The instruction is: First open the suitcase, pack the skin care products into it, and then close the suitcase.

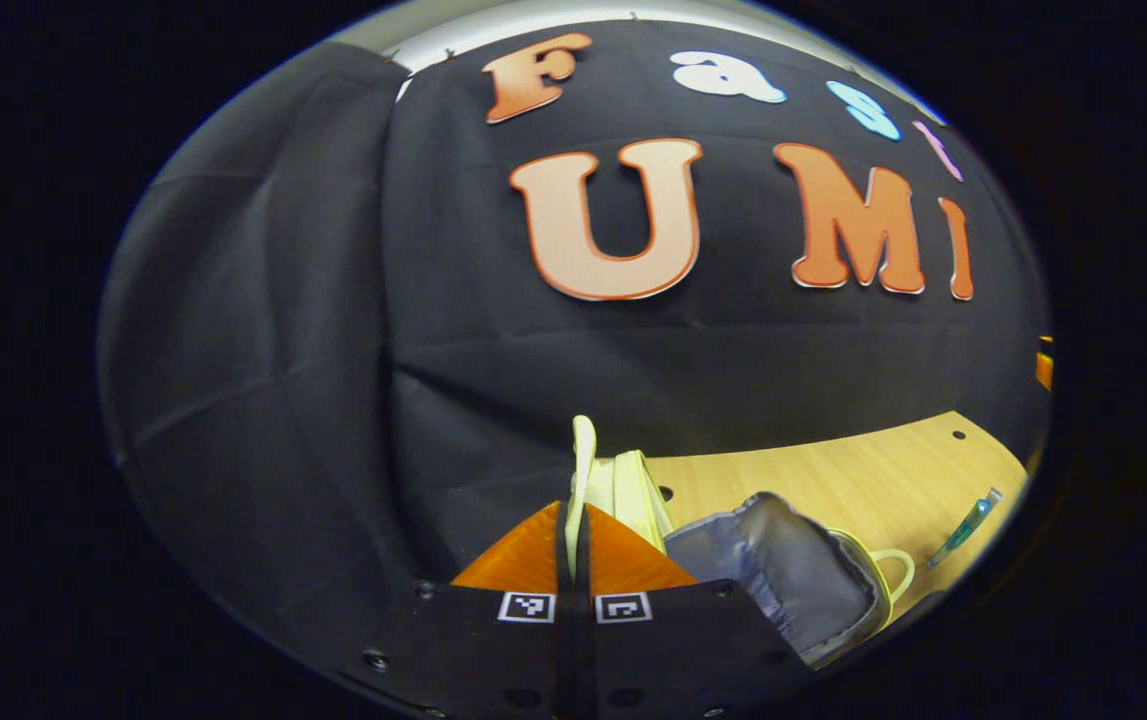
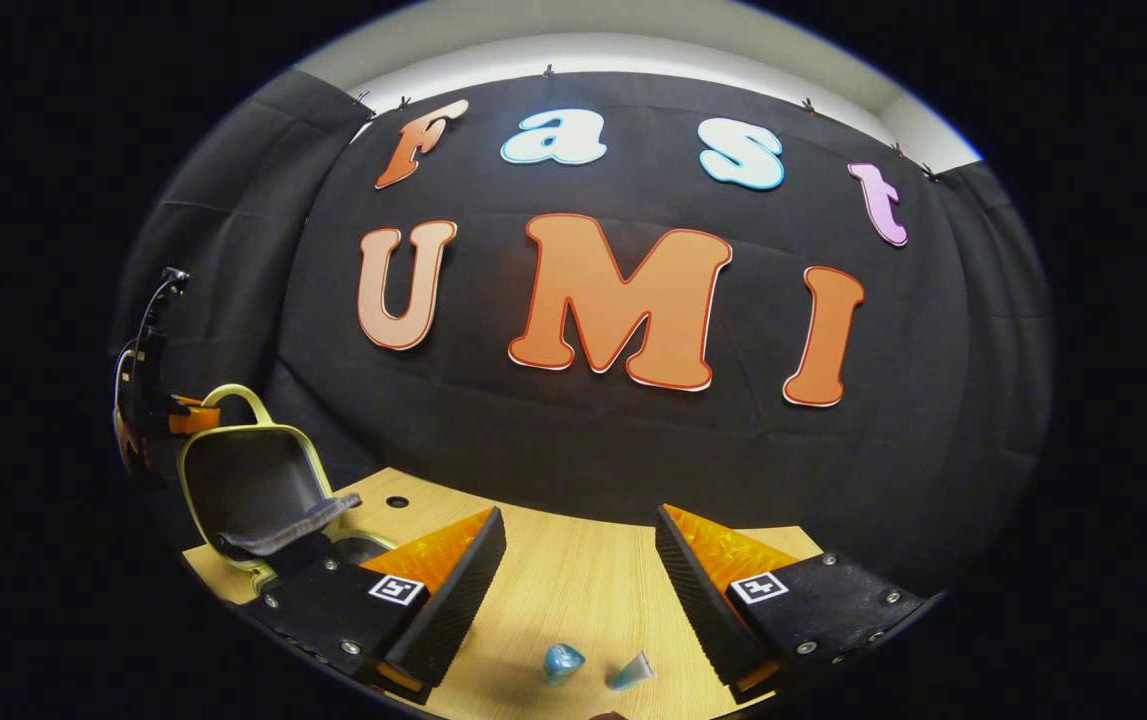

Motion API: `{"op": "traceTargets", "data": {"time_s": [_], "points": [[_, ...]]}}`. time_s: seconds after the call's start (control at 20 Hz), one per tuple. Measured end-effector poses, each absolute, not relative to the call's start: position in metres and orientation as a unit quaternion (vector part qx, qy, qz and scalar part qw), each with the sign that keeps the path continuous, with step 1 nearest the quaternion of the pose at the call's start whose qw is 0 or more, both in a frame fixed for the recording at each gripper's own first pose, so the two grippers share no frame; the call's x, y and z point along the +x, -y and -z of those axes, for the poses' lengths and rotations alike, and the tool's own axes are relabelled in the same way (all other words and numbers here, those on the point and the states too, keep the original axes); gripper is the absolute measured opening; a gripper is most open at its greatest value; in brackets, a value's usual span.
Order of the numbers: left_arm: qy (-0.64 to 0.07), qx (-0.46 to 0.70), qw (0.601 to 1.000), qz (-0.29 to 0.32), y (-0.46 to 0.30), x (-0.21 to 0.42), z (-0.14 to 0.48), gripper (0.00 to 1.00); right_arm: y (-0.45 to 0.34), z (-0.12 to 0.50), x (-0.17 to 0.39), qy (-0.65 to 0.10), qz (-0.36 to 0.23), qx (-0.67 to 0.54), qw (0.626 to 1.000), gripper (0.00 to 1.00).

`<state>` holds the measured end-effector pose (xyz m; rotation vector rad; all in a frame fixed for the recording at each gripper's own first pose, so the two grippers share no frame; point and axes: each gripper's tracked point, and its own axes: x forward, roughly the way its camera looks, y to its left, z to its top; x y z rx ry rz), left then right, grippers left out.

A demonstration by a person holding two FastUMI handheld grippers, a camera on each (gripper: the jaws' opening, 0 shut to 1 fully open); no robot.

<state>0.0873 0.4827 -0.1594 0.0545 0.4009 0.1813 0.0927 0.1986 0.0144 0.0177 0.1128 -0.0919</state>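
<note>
While the left tongs (image 1: 574, 530) pinch the suitcase lid (image 1: 593, 480) up, the right tongs (image 2: 581, 560) wait open, tubes (image 2: 563, 662) at 6 o'clock.

Pale-yellow suitcase (image 2: 253, 480) open, lid upright — small bluish products (image 2: 563, 662) nearby.
</note>
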Motion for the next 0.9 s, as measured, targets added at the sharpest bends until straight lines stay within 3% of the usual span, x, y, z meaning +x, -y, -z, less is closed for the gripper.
{"op": "traceTargets", "data": {"time_s": [0.3,0.65,0.8,0.9], "points": [[-0.267,0.003,0.954,-0.139,-0.568,0.083,0.238,0.0,-0.204,-0.003,0.093,-0.084,0.052,0.035,0.995,0.95],[-0.353,0.012,0.92,-0.17,-0.605,0.066,0.32,0.01,-0.199,0.009,0.087,-0.103,0.067,0.03,0.992,0.95],[-0.376,0.025,0.901,-0.213,-0.622,0.066,0.333,0.17,-0.196,0.021,0.085,-0.114,0.071,0.043,0.99,0.95],[-0.363,0.02,0.908,-0.209,-0.61,0.072,0.312,0.18,-0.192,0.031,0.084,-0.124,0.075,0.06,0.988,0.95]]}}
